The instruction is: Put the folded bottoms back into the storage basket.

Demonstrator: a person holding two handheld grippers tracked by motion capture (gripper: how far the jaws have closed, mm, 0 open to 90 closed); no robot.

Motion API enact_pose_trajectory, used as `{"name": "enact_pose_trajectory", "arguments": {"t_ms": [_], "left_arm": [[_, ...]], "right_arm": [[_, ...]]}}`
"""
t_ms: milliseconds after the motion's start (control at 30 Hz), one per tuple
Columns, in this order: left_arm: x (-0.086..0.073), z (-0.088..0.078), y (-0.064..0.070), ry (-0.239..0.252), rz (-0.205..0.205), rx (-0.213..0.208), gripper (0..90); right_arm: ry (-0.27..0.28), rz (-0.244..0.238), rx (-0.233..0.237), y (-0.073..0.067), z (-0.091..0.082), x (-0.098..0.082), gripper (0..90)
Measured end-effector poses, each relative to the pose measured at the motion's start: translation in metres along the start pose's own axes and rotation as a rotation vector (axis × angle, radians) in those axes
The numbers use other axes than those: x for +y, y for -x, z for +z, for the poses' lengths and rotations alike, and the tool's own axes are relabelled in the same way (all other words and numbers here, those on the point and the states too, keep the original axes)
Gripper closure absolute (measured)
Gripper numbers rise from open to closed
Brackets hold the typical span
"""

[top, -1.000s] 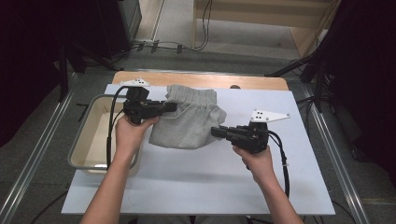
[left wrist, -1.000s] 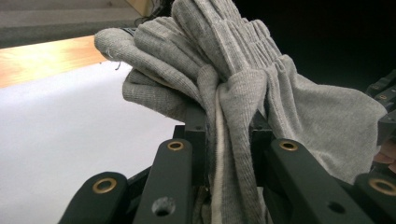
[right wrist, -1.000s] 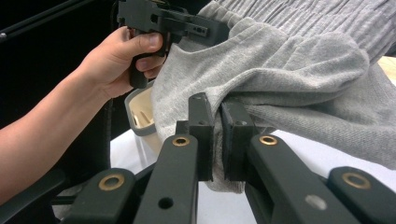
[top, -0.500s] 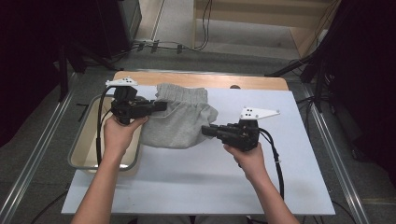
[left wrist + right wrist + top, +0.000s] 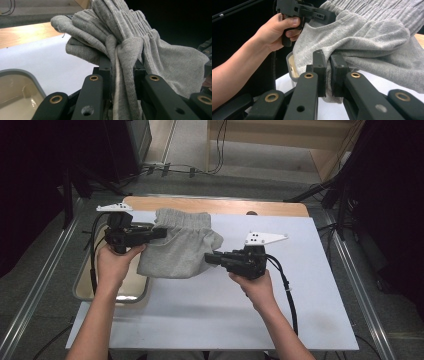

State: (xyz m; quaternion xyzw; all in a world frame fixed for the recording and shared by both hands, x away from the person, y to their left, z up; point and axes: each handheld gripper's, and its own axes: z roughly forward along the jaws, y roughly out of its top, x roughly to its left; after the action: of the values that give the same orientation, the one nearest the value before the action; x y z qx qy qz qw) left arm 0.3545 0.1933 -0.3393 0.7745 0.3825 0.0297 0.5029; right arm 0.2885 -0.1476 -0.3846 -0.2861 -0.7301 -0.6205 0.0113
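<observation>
A grey knit garment with a gathered elastic waistband (image 5: pixel 182 245) hangs bunched between both grippers, lifted off the white table. My left gripper (image 5: pixel 159 232) is shut on its left edge; in the left gripper view the cloth (image 5: pixel 130 50) is pinched between the black jaws. At the garment's lower right corner my right gripper (image 5: pixel 210 258) is shut on the fabric (image 5: pixel 367 42). The right gripper view shows its jaws closed on a fold, with the other hand (image 5: pixel 277 32) and its gripper farther off.
A shallow grey tray (image 5: pixel 82 287) with a pale inside stands at the table's left edge, partly under the garment and the left hand. A wooden strip (image 5: pixel 260 207) runs along the table's far edge. Cables trail from both grippers.
Both grippers have carried the garment leftward, toward the tray. It is lifted and more bunched than a second ago.
</observation>
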Motion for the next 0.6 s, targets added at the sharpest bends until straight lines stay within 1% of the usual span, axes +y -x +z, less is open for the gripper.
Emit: {"name": "enact_pose_trajectory", "arguments": {"t_ms": [133, 267, 600], "left_arm": [[-0.001, -0.007, -0.003, 0.007, -0.005, 0.008, 76.5], [-0.002, -0.012, -0.006, 0.004, -0.008, 0.013, 76.5], [-0.005, -0.026, -0.012, 0.012, -0.014, 0.037, 76.6]], "right_arm": [[-0.006, -0.005, 0.005, -0.003, 0.006, 0.002, 82.4], [-0.015, -0.014, 0.008, -0.005, 0.012, 0.004, 82.4], [-0.024, -0.02, 0.02, -0.009, 0.027, 0.009, 82.4]]}}
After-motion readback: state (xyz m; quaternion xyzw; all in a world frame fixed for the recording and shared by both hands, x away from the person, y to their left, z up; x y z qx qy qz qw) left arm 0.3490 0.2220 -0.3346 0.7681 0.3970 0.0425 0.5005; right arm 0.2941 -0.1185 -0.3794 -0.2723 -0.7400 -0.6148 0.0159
